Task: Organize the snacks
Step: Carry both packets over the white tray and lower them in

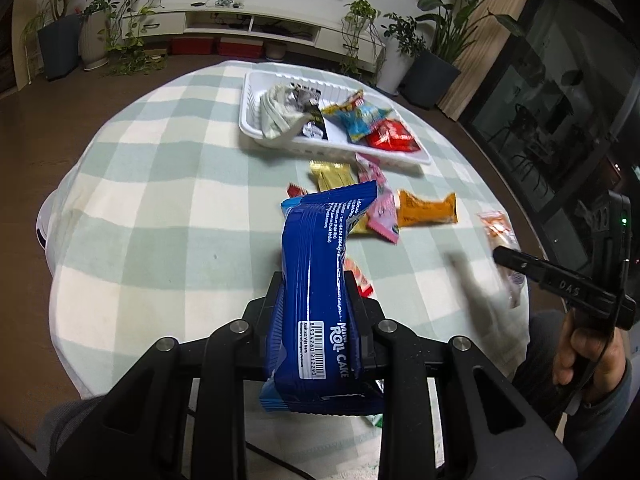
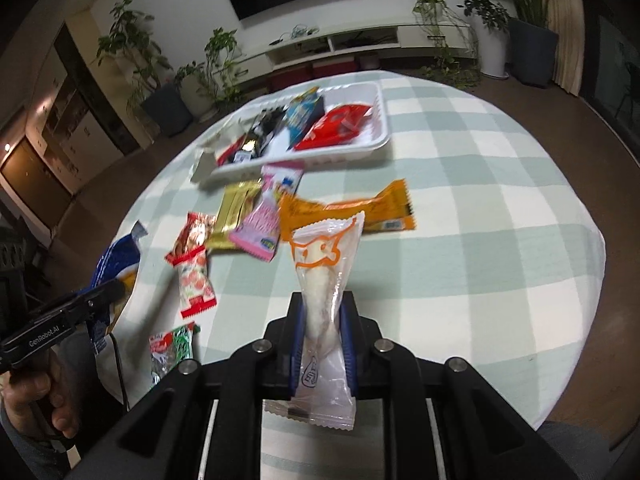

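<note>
Transfer underway: right tool [image 2: 322, 312] clenches clear packet [image 2: 326, 264], left tool [image 1: 316, 292] blue cake pack [image 1: 320, 280]; next, white basket [image 2: 382, 120] ahead.

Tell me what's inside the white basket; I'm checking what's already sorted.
The white basket holds a red packet, a blue-yellow packet, a black packet and a crumpled whitish wrapper. Anything beneath them is covered.
</note>
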The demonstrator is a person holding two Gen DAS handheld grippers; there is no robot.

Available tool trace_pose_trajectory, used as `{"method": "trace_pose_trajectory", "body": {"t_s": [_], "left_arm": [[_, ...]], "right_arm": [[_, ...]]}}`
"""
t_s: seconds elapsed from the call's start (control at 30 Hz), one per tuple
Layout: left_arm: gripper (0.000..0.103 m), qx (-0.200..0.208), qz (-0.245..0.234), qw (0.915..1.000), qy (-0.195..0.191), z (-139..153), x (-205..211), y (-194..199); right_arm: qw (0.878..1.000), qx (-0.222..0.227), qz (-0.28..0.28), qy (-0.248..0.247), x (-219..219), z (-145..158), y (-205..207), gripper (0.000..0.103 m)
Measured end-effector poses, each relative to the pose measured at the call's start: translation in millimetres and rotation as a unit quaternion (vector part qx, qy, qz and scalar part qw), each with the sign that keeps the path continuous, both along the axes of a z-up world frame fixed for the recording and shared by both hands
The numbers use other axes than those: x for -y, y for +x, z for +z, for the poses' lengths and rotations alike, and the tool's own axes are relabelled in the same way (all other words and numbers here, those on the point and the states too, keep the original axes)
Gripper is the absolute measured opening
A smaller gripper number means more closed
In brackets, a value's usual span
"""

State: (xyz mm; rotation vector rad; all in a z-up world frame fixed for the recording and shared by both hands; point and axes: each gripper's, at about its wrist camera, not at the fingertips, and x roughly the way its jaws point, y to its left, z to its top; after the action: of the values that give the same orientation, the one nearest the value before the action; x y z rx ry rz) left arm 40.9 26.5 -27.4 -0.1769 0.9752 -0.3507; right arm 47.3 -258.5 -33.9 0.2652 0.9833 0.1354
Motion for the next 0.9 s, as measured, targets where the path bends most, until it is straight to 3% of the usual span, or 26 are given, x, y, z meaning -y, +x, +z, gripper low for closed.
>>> {"method": "trace_pose_trajectory", "body": {"t_s": [0.27,0.4,0.67,0.9], "left_arm": [[0.024,0.015,0.012,0.9998,-0.004,16,-4,34],[0.024,0.038,0.019,0.9991,-0.003,38,-3,65],[0.024,0.063,0.013,0.9978,0.015,69,10,145],[0.024,0.053,-0.002,0.9982,0.028,56,30,218]], "right_arm": [[0.999,0.021,-0.023,0.020,32,19,22,0.018],[0.999,0.043,-0.014,0.024,33,39,44,0.018],[0.995,0.096,0.028,0.018,-2,85,104,0.018],[0.994,0.088,0.058,0.031,-38,82,170,0.018]]}}
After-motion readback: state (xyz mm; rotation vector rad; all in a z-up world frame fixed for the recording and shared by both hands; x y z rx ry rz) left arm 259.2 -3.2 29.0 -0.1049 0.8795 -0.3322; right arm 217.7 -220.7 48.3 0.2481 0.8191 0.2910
